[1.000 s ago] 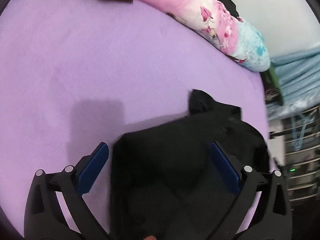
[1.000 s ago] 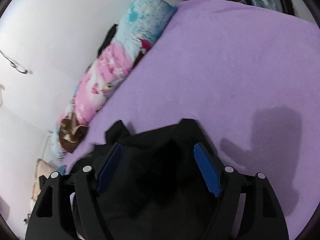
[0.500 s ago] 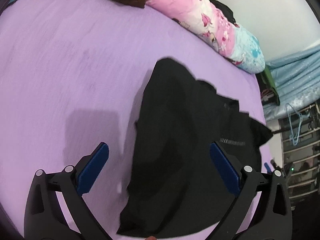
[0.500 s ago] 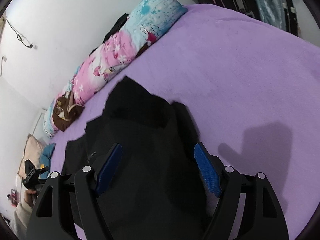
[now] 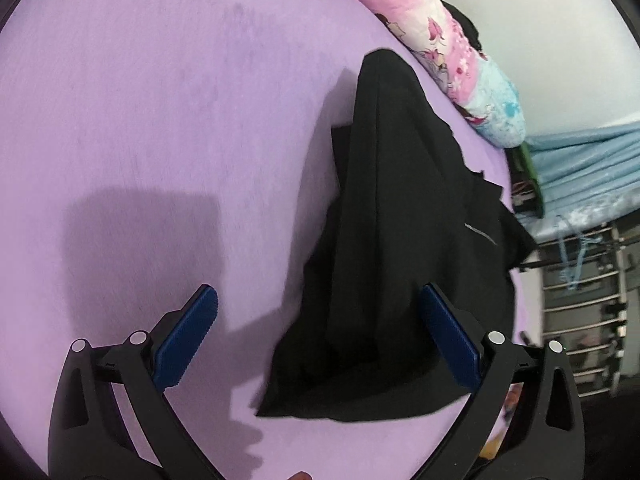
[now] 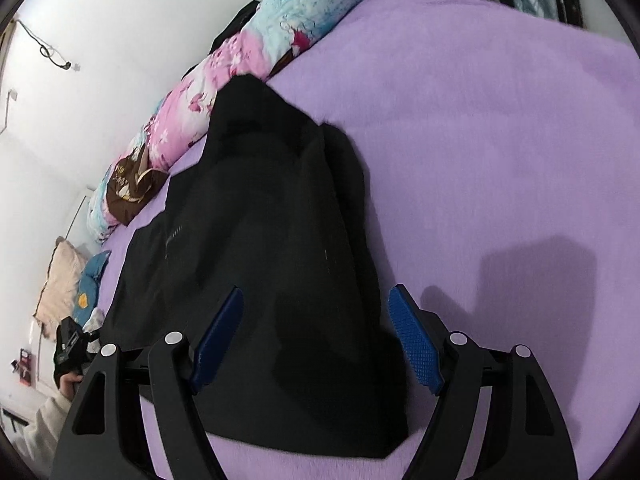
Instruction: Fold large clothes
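A large black garment [image 5: 400, 240] lies stretched out on the purple bed [image 5: 160, 120], its narrow end reaching toward the pillows. My left gripper [image 5: 320, 334] hovers open over the garment's near left corner; its blue pads [image 5: 188, 336] touch nothing. In the right wrist view the same black garment [image 6: 280, 240] runs from the near edge to the pillows. My right gripper [image 6: 316, 340] is open above its near right edge, with cloth below the gap and nothing pinched. A hand in a pale sleeve holds the left gripper [image 6: 70, 346] at the far left.
A rolled pink and blue floral quilt [image 5: 460, 64] lines the far side of the bed against a white wall. A blue cloth [image 5: 580, 168] and a metal rack [image 5: 580, 312] stand past the bed's right end. Beige and blue cushions [image 6: 68, 280] lie at the other end.
The garment was bunched close under both grippers; it now lies long and spread toward the pillows. Both grippers have drawn back and lower, jaws staying open.
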Motion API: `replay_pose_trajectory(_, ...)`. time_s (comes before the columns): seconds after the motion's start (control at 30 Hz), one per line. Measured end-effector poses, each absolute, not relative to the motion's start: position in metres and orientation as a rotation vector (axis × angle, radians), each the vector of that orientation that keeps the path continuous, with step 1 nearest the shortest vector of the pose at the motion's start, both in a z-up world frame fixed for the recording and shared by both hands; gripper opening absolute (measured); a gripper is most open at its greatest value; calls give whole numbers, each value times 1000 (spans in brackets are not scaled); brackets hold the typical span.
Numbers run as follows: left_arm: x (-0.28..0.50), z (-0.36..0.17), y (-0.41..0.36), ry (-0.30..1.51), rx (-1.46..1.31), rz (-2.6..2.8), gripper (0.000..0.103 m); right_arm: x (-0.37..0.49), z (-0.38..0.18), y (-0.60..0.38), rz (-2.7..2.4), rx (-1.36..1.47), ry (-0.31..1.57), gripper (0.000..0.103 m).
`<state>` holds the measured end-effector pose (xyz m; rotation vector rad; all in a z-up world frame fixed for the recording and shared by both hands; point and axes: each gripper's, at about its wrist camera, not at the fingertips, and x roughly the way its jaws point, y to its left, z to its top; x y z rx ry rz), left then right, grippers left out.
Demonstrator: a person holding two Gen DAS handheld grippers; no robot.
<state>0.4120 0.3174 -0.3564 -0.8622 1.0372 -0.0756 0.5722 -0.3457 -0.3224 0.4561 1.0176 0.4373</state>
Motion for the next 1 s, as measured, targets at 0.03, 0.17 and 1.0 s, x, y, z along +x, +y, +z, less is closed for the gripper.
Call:
replay_pose_trajectory(0.03, 407, -361, 317, 1024, -886, -87, 97, 569, -326, -346, 451, 460, 1023, 75)
replay_pose_trajectory(0.17, 393, -371, 315, 979, -967, -126, 97, 561, -339, -343, 504, 471, 1055, 75)
replay_pose_trajectory(1.0, 382, -376, 272, 1017, -904, -301, 63, 546, -357, -345, 604, 557, 1085, 28)
